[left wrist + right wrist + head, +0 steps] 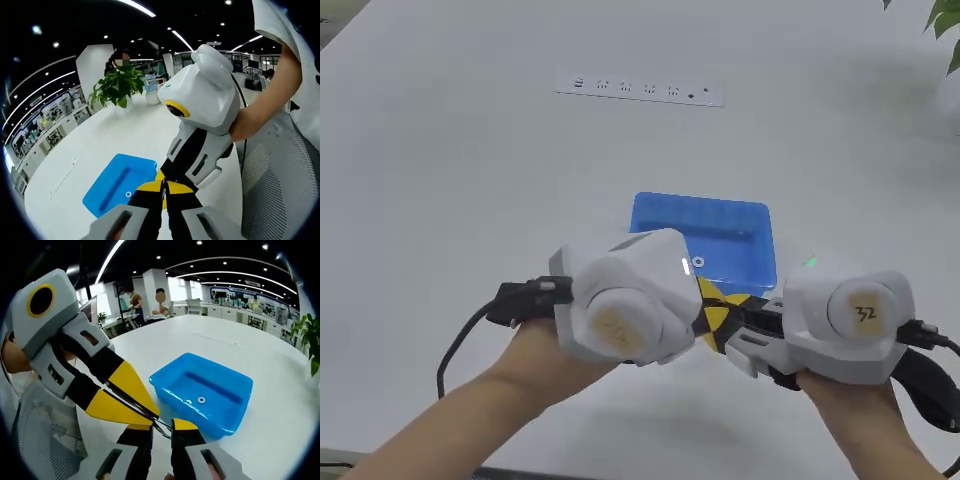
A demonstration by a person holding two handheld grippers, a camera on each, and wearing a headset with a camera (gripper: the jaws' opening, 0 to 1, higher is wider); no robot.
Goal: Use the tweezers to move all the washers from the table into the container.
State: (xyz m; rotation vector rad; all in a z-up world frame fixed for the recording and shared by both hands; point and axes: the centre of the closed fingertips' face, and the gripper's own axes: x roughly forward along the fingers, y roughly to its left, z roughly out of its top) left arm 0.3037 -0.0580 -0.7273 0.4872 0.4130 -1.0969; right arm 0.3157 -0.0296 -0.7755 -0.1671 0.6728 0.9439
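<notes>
yellow-tipped jaws of the left claw lie almost together in the right gripper view, pinched on the thin dark tweezers, which run out from between them toward 5 o'clock. the free end of the tweezers sits in the narrow gap of the right claw, whose own yellow tips stand a little apart. whether those tips press on the metal cannot be told. in the left gripper view the two claws meet tip to tip near 6 o'clock, and the tweezers are too thin to make out there.

the blue container stands on the white table just beyond the claws, at 12 o'clock from them in the head view and at 2 o'clock in the right gripper view. one washer lies flat on its floor; in the head view it sits near the container's 7 o'clock corner.

the head view adds a white power strip well beyond the container toward 11 o'clock, and a hand under the left claw's white housing. the left gripper view brings in a leafy plant at the table's far side.

in the head view the housings cover the container's near edge and most of the jaws, and the spot where the tips meet is blurred.
</notes>
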